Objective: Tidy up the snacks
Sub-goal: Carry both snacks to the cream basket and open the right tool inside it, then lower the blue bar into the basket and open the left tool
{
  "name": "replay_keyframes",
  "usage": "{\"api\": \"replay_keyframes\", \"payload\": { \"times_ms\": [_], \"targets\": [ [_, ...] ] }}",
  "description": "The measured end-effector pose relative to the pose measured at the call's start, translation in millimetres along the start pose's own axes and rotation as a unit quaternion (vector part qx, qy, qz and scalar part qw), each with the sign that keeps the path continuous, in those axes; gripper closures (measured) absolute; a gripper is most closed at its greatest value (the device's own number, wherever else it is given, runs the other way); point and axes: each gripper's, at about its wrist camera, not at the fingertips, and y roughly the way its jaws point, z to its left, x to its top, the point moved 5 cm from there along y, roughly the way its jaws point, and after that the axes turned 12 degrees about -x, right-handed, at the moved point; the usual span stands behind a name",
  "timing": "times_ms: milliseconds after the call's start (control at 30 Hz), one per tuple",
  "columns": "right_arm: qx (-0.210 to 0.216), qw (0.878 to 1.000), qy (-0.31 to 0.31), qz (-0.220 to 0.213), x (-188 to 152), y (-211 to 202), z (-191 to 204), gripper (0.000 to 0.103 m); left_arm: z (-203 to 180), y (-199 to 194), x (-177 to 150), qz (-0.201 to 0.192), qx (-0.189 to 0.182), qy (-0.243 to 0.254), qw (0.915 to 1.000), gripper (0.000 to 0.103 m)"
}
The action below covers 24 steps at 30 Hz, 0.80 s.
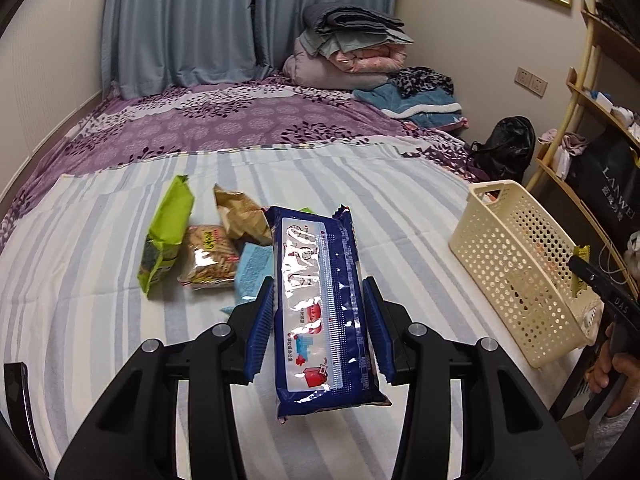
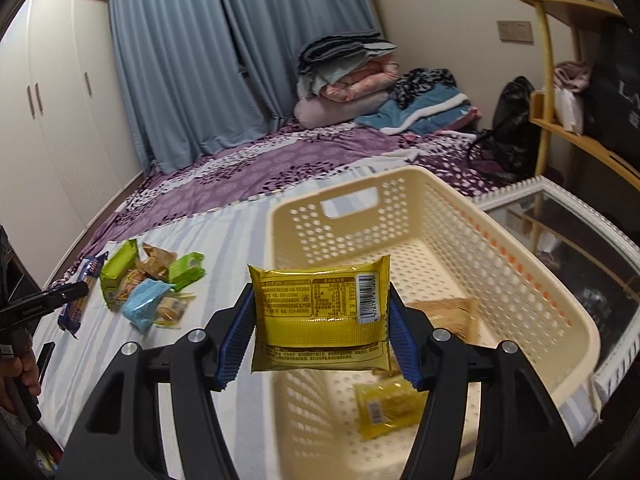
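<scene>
Holding a yellow packet [image 2: 322,316] over the cream basket [image 2: 532,280], the right gripper [image 2: 320,330] seems, jaws part open, about to drop it, while the left gripper [image 1: 320,308], clamped tight on a blue biscuit pack [image 1: 320,308], must next carry across.

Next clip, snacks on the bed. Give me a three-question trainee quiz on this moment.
1. True or false: the cream basket is empty.
2. Which gripper holds the blue packet? A) left B) right
3. Fill in: the right gripper holds a ____ packet above the basket.

Key: 1 false, a yellow packet and a tan packet lie inside; 2 A, the left gripper; 3 yellow, the held packet.
</scene>
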Motion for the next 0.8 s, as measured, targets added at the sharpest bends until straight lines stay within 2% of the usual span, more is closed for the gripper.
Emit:
{"api": "replay_keyframes", "payload": {
  "times_ms": [33, 200, 567, 800],
  "targets": [
    [-0.003, 1.000, 0.007, 0.001, -1, 0, -6, 0.033, -5, 1, 1, 0.000, -0.002, 0.004, 1.0000, 0.058],
    [-0.014, 0.999, 0.036, 0.005, -8, 1, -28, 0.027, -27, 6, 7, 0.003, -0.014, 0.023, 0.9996, 0.058],
    [-0.027, 0.997, 0.066, -0.008, -9, -1, -52, 0.024, -74, 24, 23, 0.010, -0.050, 0.058, 0.9970, 0.058],
    [-0.053, 0.997, 0.045, -0.030, -10, -8, -53, 0.017, -125, 38, 40, 0.008, -0.085, 0.099, 0.9915, 0.058]
  ]
}}
